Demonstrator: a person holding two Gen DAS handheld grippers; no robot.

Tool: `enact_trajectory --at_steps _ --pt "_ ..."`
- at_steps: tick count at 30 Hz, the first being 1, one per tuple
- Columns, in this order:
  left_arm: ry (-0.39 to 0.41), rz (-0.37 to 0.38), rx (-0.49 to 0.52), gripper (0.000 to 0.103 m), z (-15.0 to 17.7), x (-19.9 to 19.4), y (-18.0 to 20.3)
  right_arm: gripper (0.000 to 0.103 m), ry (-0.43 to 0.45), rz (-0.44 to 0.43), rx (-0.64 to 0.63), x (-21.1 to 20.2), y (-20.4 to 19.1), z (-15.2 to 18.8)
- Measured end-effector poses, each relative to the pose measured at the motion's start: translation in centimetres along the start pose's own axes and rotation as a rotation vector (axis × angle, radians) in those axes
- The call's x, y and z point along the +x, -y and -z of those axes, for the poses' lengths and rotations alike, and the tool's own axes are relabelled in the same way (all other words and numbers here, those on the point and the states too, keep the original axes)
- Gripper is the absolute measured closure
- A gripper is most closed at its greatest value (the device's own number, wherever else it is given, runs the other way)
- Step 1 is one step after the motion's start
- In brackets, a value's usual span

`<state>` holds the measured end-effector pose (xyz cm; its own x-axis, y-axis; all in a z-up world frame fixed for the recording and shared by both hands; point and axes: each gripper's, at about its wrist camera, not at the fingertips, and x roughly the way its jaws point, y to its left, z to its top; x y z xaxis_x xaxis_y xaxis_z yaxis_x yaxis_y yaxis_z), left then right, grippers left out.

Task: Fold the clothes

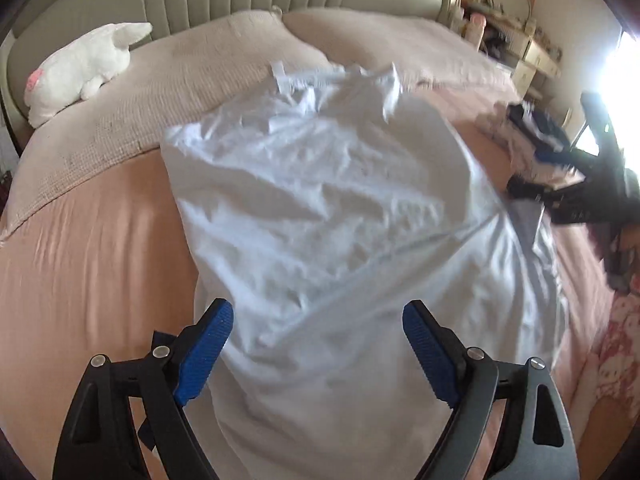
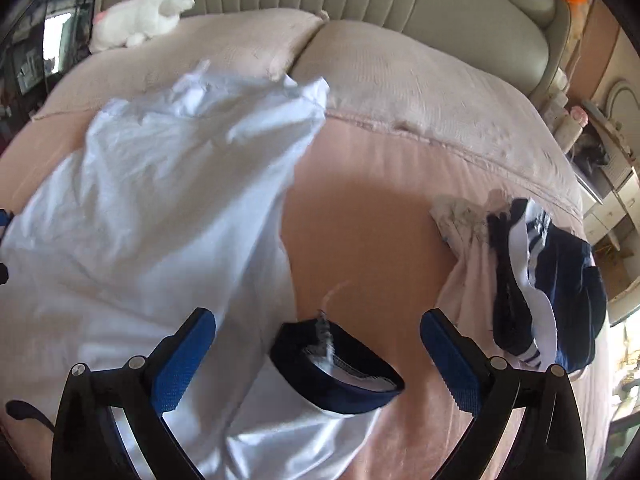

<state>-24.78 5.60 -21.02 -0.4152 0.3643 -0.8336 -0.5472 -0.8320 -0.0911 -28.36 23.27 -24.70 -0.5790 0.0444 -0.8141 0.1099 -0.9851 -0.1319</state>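
- The left gripper (image 1: 318, 350) hangs over the white shirt (image 1: 320, 208). Its blue fingers (image 1: 204, 354) are spread wide. They hold nothing. The shirt lies under them and between them, but the pads do not press it.
- The right gripper (image 2: 318, 364) is wide open too, and it grips nothing. Between its fingers (image 2: 182, 364) lies the dark sleeve cuff (image 2: 340, 372) of the shirt. The cuff touches neither pad.
- The shirt lies flat but crinkly on the pink bed (image 1: 88, 248). It runs away from both sets of fingers, up toward the pillows (image 1: 192, 64).
- Off past the right finger sits a pile of clothes (image 2: 540, 288), dark blue and white. They are not folded yet.
- I think this is a letting-go step. One fold looks laid down, and both hands are free.
- Next, I guess the right gripper should close on the cuff and bring the sleeve across the shirt. It should grab the cuff only, not the bed sheet under it.
- The left could pin the shirt so it does not slide.
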Motion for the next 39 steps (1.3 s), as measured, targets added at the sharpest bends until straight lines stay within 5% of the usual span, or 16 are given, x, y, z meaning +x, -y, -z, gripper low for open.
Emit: enact_trajectory --at_steps 2,5,8,10,13,17,19,21,25,29,34,37,39 --pt "-0.058 0.012 0.034 0.015 -0.6 1.6 0.5 0.000 -0.017 -0.038 -0.098 0.3 -2.6 -0.2" --pt "-0.241 -0.062 0.107 0.015 1.5 4.4 -0.6 0.000 -0.145 0.085 -0.301 3.3 -5.8 1.6" --pt "-0.261 -0.112 0.081 0.016 2.4 2.9 -2.6 0.000 -0.203 0.058 -0.136 3.2 -1.1 2.9" --pt "-0.246 -0.225 0.055 0.016 2.2 1.4 -3.8 0.000 -0.215 0.064 -0.042 2.3 2.0 2.9" --pt "-0.158 -0.057 -0.032 0.016 1.3 -0.9 -4.3 0.000 -0.148 0.028 -0.051 0.7 2.9 2.6" --pt "-0.225 0.047 0.032 0.016 1.3 -0.4 -0.7 0.000 -0.190 0.033 -0.189 1.7 0.2 3.3" --pt "-0.230 0.033 0.110 0.016 2.2 -1.6 1.2 0.000 -0.219 -0.004 -0.234 1.2 -0.9 3.9" --pt "-0.241 0.030 0.183 0.016 3.0 -2.5 3.0 0.000 -0.159 -0.086 -0.294 -1.3 -2.0 4.6" --pt "-0.330 0.107 0.280 0.016 4.4 -1.9 5.6 0.000 -0.130 -0.197 -0.623 -4.5 -6.7 7.8" --pt "-0.334 0.082 0.392 0.016 5.9 -2.1 9.0 0.000 -0.109 -0.147 -0.830 -4.5 -10.5 11.4" --pt "-0.454 -0.026 0.419 0.016 8.6 1.0 9.7 0.000 -0.091 -0.100 -0.866 -3.4 -12.0 12.8" --pt "-0.486 -0.083 0.392 0.031 9.1 2.4 9.3 0.001 -0.098 -0.140 -0.828 -2.6 -11.6 12.9" --pt "-0.477 -0.054 0.336 0.058 8.2 2.4 8.7 0.011 -0.133 -0.221 -0.757 -2.2 -10.8 12.4"
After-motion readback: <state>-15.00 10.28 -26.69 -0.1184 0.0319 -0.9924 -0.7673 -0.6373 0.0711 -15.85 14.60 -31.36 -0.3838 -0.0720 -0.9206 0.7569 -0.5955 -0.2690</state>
